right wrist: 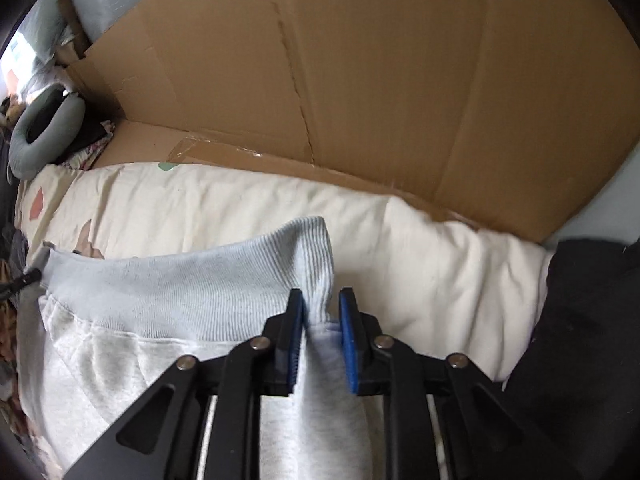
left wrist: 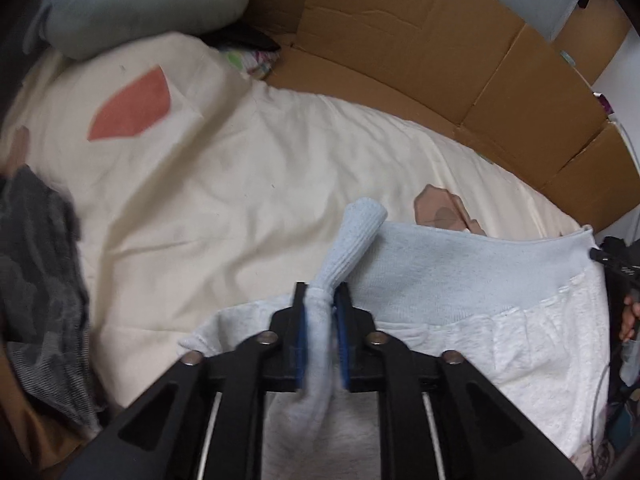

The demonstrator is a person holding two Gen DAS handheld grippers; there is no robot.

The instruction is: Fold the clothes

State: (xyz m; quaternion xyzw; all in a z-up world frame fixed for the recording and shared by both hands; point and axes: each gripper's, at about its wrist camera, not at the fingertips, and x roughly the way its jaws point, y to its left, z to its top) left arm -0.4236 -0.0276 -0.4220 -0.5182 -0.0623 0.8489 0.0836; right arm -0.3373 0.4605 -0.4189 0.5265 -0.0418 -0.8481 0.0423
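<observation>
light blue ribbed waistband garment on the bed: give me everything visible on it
The pale grey fleecy garment with a light blue ribbed band looks like soft knit sweatwear. The band runs across its far edge, stitched to the fleecy body. It lies spread on the cream bedsheet, in front of brown cardboard panels. Both band corners are bunched and pinched: the left gripper is clamped on one, the right gripper holds the other, though only one of its pads clearly touches. The corners stand raised; the band looks stretched between them.

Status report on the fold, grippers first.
Left gripper shut on light grey garment ribbed band corner. Right gripper pinching the other corner. Cream bedding ahead, no obstruction.
</observation>
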